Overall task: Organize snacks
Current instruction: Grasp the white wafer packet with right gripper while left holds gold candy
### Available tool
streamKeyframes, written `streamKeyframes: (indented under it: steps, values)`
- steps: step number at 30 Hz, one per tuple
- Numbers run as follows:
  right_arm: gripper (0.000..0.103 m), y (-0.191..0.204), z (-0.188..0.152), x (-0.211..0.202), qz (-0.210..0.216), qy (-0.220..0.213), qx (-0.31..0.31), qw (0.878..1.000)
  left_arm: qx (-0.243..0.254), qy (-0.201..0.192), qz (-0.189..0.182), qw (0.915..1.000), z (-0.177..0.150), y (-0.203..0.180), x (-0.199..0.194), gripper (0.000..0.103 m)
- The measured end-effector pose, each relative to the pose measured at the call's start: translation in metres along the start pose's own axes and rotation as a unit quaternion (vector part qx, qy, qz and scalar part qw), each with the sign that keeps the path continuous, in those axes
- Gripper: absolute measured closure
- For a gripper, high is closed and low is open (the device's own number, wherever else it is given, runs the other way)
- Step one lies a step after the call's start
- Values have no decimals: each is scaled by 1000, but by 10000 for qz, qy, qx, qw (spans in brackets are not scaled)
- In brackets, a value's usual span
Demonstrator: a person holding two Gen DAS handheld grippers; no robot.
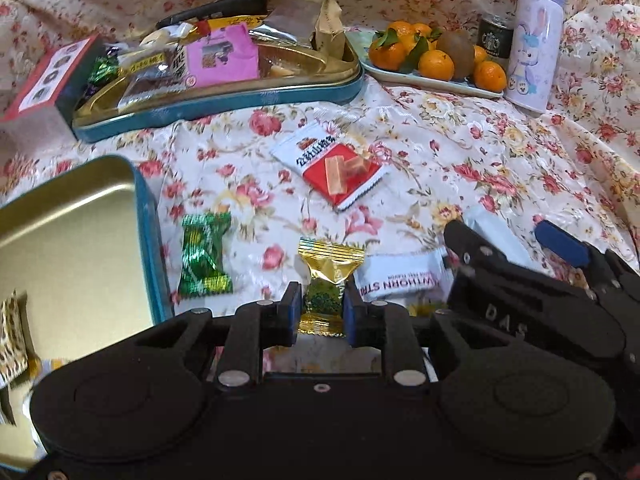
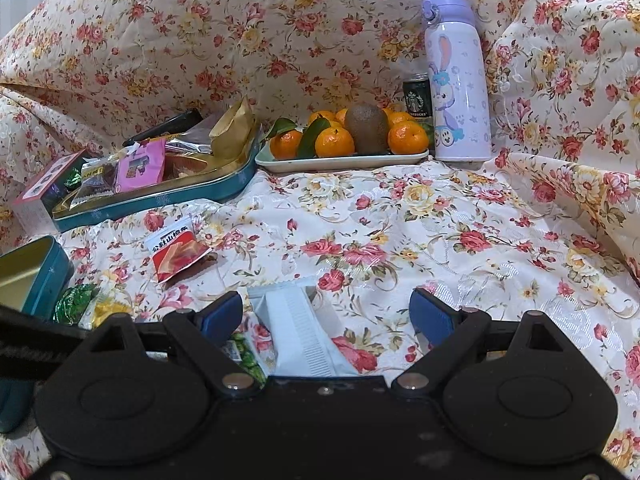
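Note:
My left gripper [image 1: 322,308] is shut on a gold-wrapped candy [image 1: 328,276], its blue pads pressing the wrapper's lower half just above the floral cloth. A green-wrapped candy [image 1: 206,258] lies to its left beside the open teal tin [image 1: 148,216]. A red-and-white packet [image 1: 336,164] lies farther back. My right gripper [image 2: 328,316] stands open over a white packet [image 2: 296,328] without touching it; it also shows at the right of the left wrist view [image 1: 512,236]. The teal tray [image 2: 160,200] at the back left holds several snacks.
A plate [image 2: 340,160] of mandarins and a kiwi stands at the back, with a Starbucks can [image 2: 416,98] and a purple bunny bottle [image 2: 456,80] to its right. A pink-edged box [image 1: 44,76] sits left of the tray. Floral cloth rises behind and to the right.

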State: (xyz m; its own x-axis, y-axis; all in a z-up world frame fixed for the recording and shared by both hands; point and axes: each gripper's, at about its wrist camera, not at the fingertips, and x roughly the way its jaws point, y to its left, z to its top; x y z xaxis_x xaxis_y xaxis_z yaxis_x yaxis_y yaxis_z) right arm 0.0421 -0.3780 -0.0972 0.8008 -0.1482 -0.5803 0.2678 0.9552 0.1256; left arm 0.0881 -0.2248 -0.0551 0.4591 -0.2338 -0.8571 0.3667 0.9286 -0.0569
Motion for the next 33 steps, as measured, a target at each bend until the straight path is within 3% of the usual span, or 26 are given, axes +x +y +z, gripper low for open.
streamKeyframes:
  steps: [17,22,33]
  values:
    - [6,1,-1,-1,5,-33,65,10000,76,-275,-31,9996,-31,-1,-19,71]
    - [6,2,-1,-2,-15,-42,84,10000,-52,-256,-134,9996,-30,5,-16,66]
    - [7,1,-1,-2,-14,-52,103,9999,-275,-164,-142,9994,-18,6,-9,65]
